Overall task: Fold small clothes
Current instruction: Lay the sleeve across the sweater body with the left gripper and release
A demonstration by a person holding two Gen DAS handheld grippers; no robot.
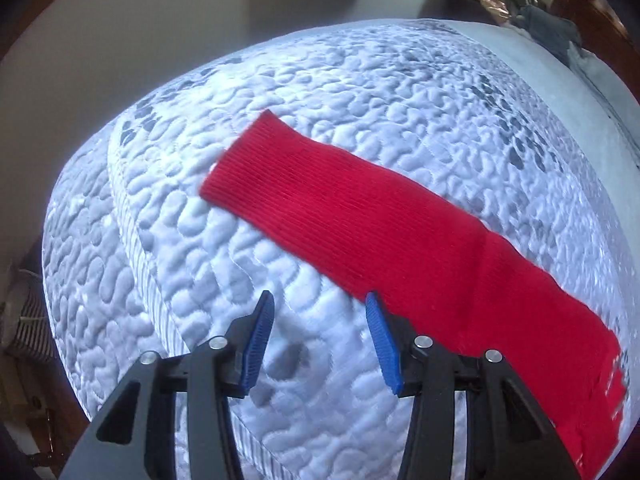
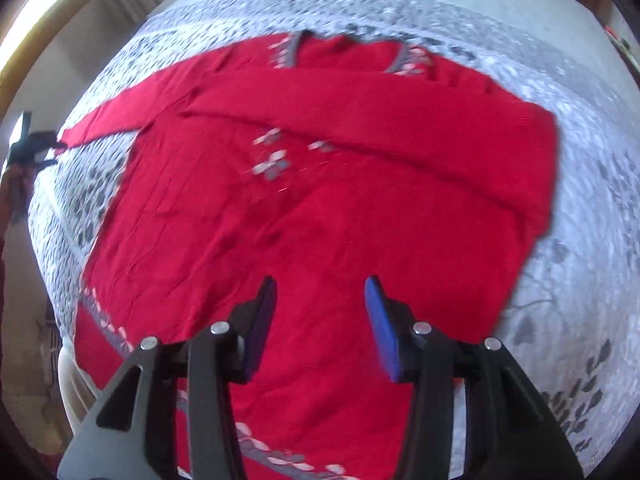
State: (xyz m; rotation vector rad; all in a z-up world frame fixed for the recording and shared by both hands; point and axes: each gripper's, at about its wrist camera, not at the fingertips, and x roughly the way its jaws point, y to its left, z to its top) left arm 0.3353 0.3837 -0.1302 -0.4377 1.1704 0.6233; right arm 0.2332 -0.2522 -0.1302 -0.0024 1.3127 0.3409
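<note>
A red knit sweater [image 2: 320,216] with grey and white patterning lies flat on the quilted bedspread [image 2: 580,240]. One sleeve [image 2: 380,136] is folded across the chest. The other sleeve [image 1: 360,216] lies stretched out on the quilt; it also shows in the right wrist view [image 2: 120,116]. My left gripper [image 1: 320,312] is open and empty, hovering just beside that outstretched sleeve. My right gripper [image 2: 320,292] is open and empty above the sweater's lower body. The right wrist view is blurred.
The bed's white quilt [image 1: 200,240] with grey leaf prints fills both views. A pile of dark and gold clothes [image 1: 516,4] sits at the bed's far corner. A curtain and window [image 2: 60,8] are beyond the bed.
</note>
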